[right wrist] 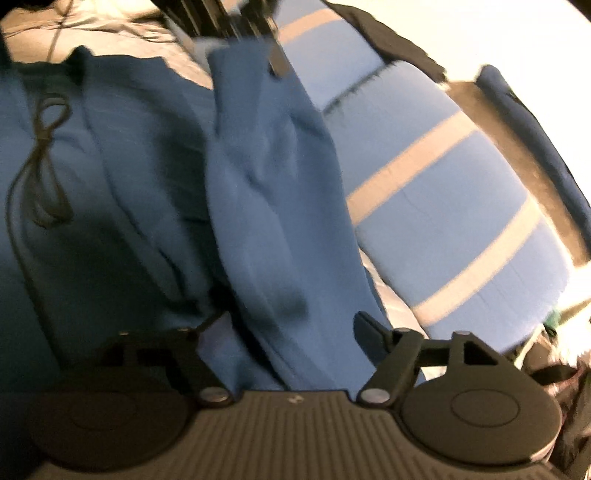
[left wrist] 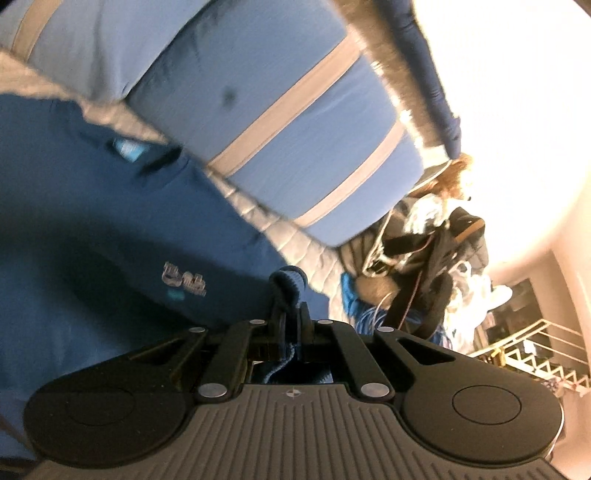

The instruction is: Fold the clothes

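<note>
A dark blue sweatshirt [left wrist: 110, 240] with a small pale logo lies spread on the bed. My left gripper [left wrist: 290, 301] is shut on a ribbed blue cuff [left wrist: 290, 280] of it, which bulges out past the fingertips. In the right wrist view a long band of the blue garment [right wrist: 266, 206] runs up from my right gripper [right wrist: 290, 321] to the left gripper [right wrist: 236, 18], blurred at the top edge. The right gripper's jaws stand wide apart. The cloth lies between them, and neither pad presses on it. A dark drawstring [right wrist: 44, 158] loops across the garment at the left.
A blue pillow with grey stripes [left wrist: 280, 122] [right wrist: 443, 206] lies beside the garment on a grey quilted bed cover [left wrist: 306, 251]. Beyond the bed's end sits a heap of dark bags, cables and white plastic [left wrist: 436, 258]. A metal rack [left wrist: 528, 350] stands by the wall.
</note>
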### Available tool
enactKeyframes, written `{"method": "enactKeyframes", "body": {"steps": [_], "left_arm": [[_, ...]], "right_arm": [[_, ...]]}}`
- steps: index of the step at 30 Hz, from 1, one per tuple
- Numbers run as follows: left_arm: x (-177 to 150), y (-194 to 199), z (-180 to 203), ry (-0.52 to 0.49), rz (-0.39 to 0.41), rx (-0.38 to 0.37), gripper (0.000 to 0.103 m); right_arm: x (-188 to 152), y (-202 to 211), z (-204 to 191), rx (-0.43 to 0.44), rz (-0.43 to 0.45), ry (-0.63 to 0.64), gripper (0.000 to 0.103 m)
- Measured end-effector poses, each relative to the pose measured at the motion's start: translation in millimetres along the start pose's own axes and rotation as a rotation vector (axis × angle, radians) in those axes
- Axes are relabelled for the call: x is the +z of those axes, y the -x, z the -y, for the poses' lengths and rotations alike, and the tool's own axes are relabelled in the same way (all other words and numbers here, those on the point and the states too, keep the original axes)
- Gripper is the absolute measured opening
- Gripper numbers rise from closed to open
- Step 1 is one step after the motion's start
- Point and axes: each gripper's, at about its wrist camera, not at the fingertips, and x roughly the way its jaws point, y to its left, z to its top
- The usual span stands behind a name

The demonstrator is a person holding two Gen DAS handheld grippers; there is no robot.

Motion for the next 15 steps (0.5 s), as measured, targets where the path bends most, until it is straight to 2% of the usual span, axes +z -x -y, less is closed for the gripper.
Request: {"method": "enactKeyframes", "body": {"steps": [8,15], "left_arm": [[15.3,32.1,12.6,-0.024,0.087,-0.016,0.005],[26.7,51.3,19.2,-0.046,0.134,-0.024,0.005]], "right_arm": [[-22.6,-12.4,31.6,-0.116,-0.052,-0.17,0.093],[-34.3,-27.1,49.9,-0.119,-0.092,-0.277,0.094]]}}
